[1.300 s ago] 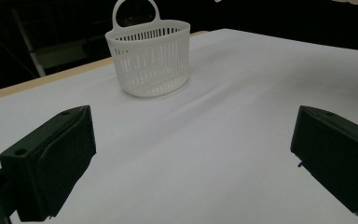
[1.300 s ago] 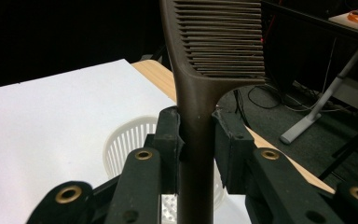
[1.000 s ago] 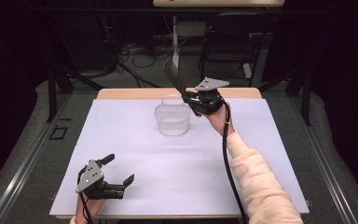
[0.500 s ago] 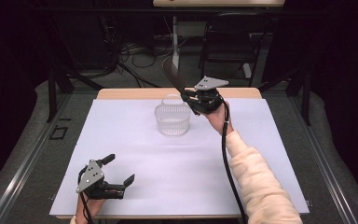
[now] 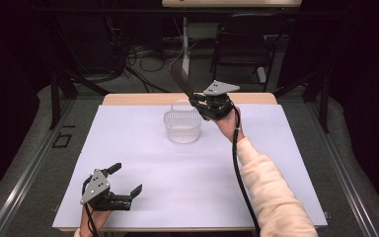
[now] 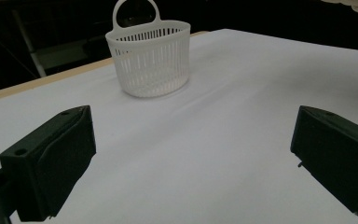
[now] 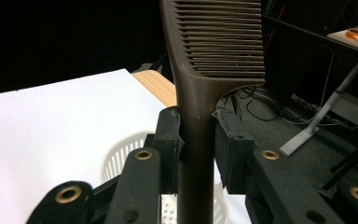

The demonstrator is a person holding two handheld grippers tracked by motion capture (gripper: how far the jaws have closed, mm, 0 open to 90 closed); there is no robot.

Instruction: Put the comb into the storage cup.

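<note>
A dark brown comb [image 7: 214, 42] stands up out of my right gripper [image 7: 196, 135], whose jaws are shut on its handle. In the high view that right gripper [image 5: 200, 102] hovers just right of and above a white slotted basket [image 5: 182, 126], with the comb [image 5: 178, 76] slanting up and to the left over it. The basket [image 7: 121, 158] lies below the jaws. My left gripper [image 5: 126, 180] rests near the table's front left, open, nothing between its jaws. From the left gripper view, the basket [image 6: 150, 58] with its loop handle stands far ahead.
A white sheet [image 5: 143, 163] covers the table, with a wooden strip [image 5: 138, 98] at the far edge. Behind the table are a chair [image 5: 249, 44], cables [image 5: 143, 54] on the floor and a dark background. A person's sleeved forearm [image 5: 271, 192] reaches in from the bottom right.
</note>
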